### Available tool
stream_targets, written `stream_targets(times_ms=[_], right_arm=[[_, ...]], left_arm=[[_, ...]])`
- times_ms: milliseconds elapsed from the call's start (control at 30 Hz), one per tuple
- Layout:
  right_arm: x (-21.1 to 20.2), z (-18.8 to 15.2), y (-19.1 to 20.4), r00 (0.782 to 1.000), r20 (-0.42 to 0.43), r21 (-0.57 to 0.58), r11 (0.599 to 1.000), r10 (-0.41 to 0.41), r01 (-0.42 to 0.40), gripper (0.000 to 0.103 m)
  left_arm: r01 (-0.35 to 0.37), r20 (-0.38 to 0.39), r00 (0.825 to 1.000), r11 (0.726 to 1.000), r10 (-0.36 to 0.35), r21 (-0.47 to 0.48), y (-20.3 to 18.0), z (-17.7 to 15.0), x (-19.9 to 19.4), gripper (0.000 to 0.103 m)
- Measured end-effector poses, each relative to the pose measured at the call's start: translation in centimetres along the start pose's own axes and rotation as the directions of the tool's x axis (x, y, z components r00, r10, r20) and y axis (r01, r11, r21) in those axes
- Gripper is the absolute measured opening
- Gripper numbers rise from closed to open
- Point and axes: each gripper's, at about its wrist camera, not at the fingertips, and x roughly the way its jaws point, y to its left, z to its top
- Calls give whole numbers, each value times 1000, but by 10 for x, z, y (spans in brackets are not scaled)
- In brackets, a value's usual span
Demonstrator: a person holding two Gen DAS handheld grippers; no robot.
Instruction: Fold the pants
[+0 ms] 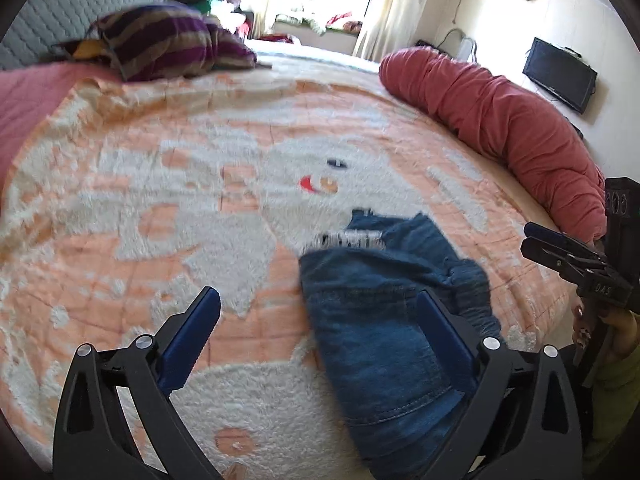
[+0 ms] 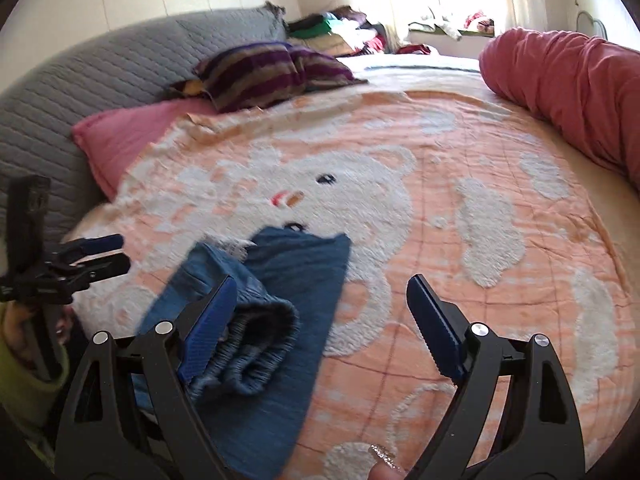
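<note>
Both wrist views look down, close over the same blanket (image 1: 160,208).

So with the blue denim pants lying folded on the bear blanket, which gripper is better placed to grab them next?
Probably the right gripper: its open jaws sit at the elastic waistband of the blue denim pants. The left gripper, also open, mostly frames bare blanket.

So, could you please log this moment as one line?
pants: folded on blanket | left gripper: open, empty | right gripper: open, empty
</note>
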Motion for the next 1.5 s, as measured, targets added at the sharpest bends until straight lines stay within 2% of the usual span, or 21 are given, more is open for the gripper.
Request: stream_targets(times_ms=[167, 233, 333, 533, 667, 700, 733, 933, 1133, 1167, 1200, 1300, 1367, 1500], right_arm=[[13, -4, -2, 998, -65, -4, 1000, -6, 6, 79], [19, -7, 2, 996, -94, -31, 1000, -9, 7, 68], [30, -13, 7, 988, -152, -52, 999, 7, -15, 59], [44, -17, -1, 973, -224, 0, 999, 50, -52, 48], [55, -22, -2, 958, -269, 33, 995, 99, -94, 45], [57, -22, -1, 955, -277, 37, 994, 106, -99, 45], [61, -24, -1, 950, -293, 41, 994, 108, -101, 45], [73, -26, -7, 933, -332, 84, 989, 141, -120, 45], [80, -23, -7, 923, -338, 97, 983, 181, -158, 45], [80, -22, -6, 923, -339, 90, 983, 182, -160, 41], [81, -22, -4, 920, -340, 80, 981, 193, -176, 33], [84, -22, 1, 919, -345, 58, 981, 192, -183, 30], [85, -21, 2, 919, -344, 58, 982, 191, -182, 28], [80, -20, 14, 934, -318, -6, 985, 164, -175, 13]], left_arm=[[51, -73, 996, 997, -55, -49, 2, -11, 19, 97], [51, -86, 995, 997, -55, -49, 0, -14, 24, 97], [69, -100, 992, 995, -77, -77, 0, -19, 30, 97], [65, -128, 989, 994, -75, -84, -7, -28, 41, 97], [70, -140, 987, 994, -81, -82, -12, -31, 46, 96], [70, -140, 987, 994, -81, -83, -13, -32, 47, 93], [76, -143, 986, 993, -88, -86, -14, -33, 49, 86], [101, -159, 980, 990, -116, -98, -18, -33, 57, 70], [120, -169, 976, 986, -139, -119, -22, -30, 64, 67], [120, -168, 976, 986, -139, -119, -23, -29, 64, 65], [123, -166, 976, 986, -141, -117, -25, -29, 64, 64], [115, -168, 977, 988, -131, -102, -29, -28, 66, 63], [110, -172, 977, 989, -126, -103, -30, -29, 69, 59], [103, -150, 982, 993, -110, -55, -37, -28, 64, 40]])
